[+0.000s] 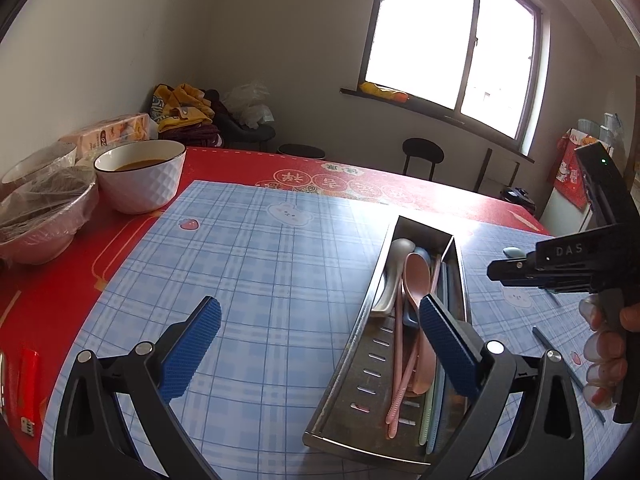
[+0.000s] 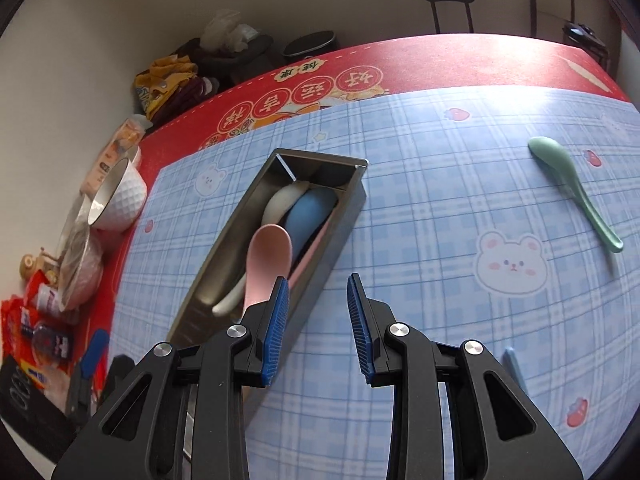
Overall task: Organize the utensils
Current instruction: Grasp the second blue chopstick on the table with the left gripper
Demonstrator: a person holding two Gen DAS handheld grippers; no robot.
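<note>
A steel utensil tray (image 1: 362, 344) (image 2: 224, 240) lies on the blue plaid mat. It holds a pink spoon (image 1: 416, 276) (image 2: 268, 260), a white spoon (image 1: 394, 268) (image 2: 280, 200), a blue spoon (image 2: 312, 216), pink chopsticks (image 1: 398, 364) and pale green and blue sticks (image 1: 432, 412). A green spoon (image 2: 568, 184) lies loose on the mat at the right. My left gripper (image 1: 320, 328) is open and empty, low over the tray's left side. My right gripper (image 2: 318, 308) is open and empty, just right of the tray; in the left wrist view its body (image 1: 560, 264) shows held by a hand.
A white bowl (image 1: 140, 176) (image 2: 118, 196) with brown liquid and wrapped bowls (image 1: 44, 208) stand on the red cloth at the left. Dark chopsticks (image 1: 560, 364) and a pale blue stick (image 2: 514, 368) lie on the mat at the right. Snack packets (image 2: 36, 320) sit far left.
</note>
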